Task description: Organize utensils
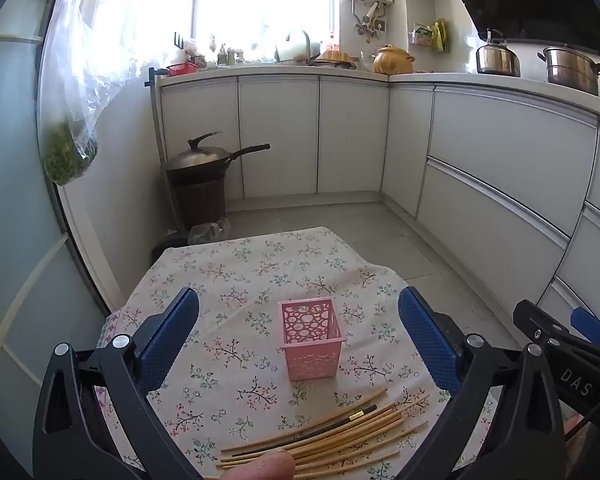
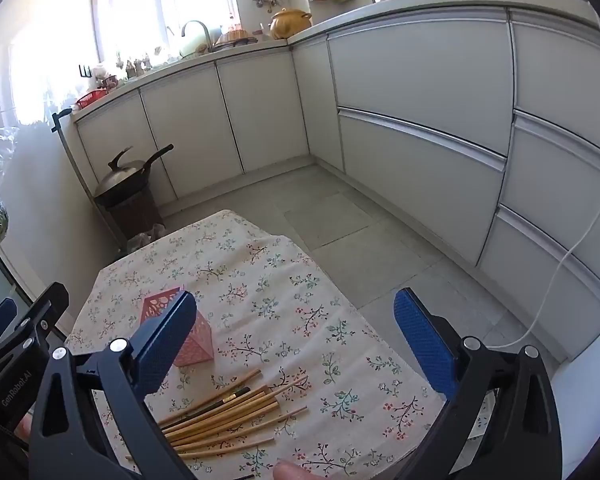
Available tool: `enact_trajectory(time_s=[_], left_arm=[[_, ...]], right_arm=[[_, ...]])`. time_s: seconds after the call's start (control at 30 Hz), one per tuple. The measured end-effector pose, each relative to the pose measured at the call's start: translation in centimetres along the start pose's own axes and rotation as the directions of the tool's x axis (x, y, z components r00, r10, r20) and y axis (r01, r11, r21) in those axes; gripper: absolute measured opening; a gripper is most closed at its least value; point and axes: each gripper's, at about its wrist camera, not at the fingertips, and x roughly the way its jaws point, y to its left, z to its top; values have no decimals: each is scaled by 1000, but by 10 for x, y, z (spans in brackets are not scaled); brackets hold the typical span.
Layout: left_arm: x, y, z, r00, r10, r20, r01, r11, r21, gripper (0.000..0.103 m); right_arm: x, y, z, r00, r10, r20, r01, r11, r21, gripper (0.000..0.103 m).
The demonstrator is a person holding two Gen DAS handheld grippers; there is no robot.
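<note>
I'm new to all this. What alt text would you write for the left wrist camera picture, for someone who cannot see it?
A small pink perforated plastic basket stands upright on a floral tablecloth, with a loose pile of wooden chopsticks lying nearer the camera. The left gripper frames the basket with its blue-padded jaws wide open and empty. White kitchen cabinets run behind.

Basket partly hidden — fingers.

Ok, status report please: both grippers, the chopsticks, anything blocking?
Left gripper open, right gripper open, both empty. Chopsticks loose on tablecloth, pink basket upright behind them. Nothing blocking.
</note>
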Motion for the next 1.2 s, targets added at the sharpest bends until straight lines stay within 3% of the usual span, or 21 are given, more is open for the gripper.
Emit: enact_trajectory(time_s=[1.2], left_arm=[[7, -1, -9, 999, -7, -33, 6, 1000, -7, 96]], right_arm=[[6, 0, 0, 1000, -4, -30, 4, 1000, -2, 96]])
